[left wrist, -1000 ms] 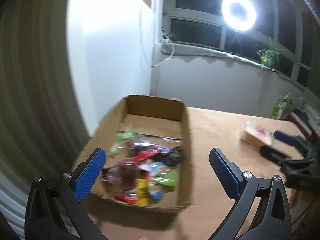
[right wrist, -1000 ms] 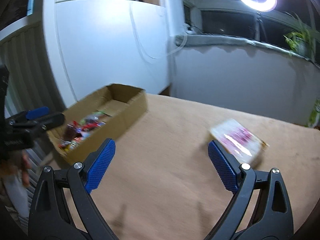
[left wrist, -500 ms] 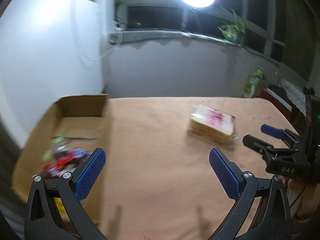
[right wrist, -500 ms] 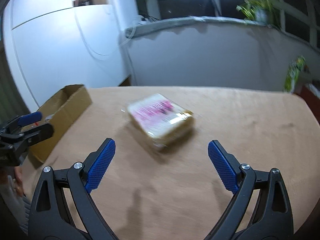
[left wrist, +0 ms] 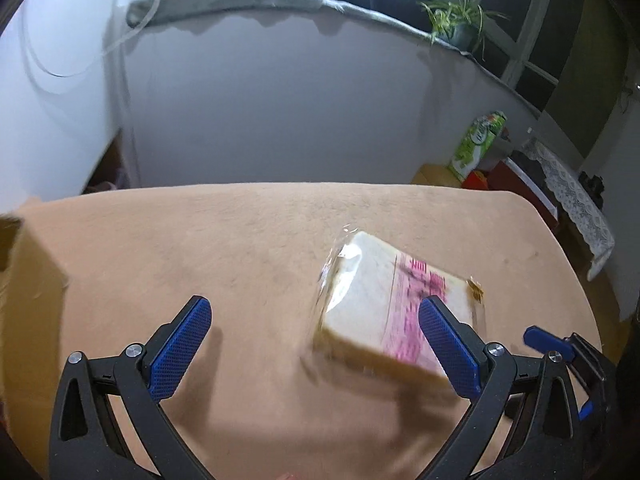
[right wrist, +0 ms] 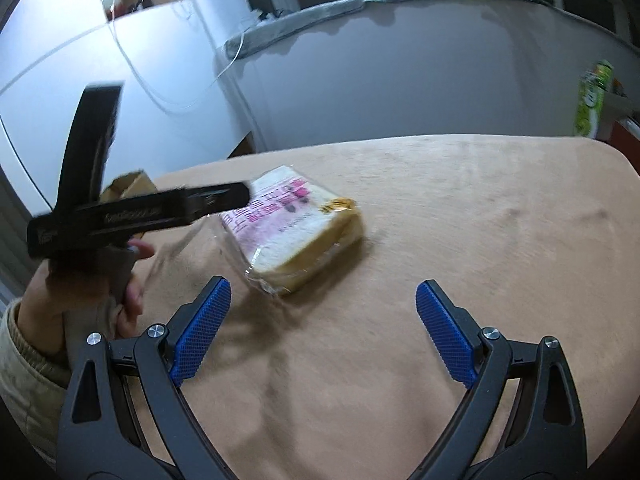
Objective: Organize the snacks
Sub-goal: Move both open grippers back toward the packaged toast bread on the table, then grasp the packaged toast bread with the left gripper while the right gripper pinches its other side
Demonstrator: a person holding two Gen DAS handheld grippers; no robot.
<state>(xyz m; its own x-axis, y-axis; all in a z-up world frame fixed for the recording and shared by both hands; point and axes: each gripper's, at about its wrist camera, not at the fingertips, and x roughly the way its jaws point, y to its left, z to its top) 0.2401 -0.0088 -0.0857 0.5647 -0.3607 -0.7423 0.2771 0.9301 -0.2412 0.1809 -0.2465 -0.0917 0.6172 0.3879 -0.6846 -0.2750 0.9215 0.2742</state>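
Wrapped sandwich pack [left wrist: 384, 300] lies flat on the tan table [left wrist: 200, 248], pink label up, clear film loose at its edges. My left tool [left wrist: 316, 340] hangs over it, fingers spread wide, nothing held; the right pad overlaps the pack's near corner in view. My right tool [right wrist: 322, 330] is also spread and empty, pack just ahead. Cardboard box [right wrist: 128, 184] at far left edge.
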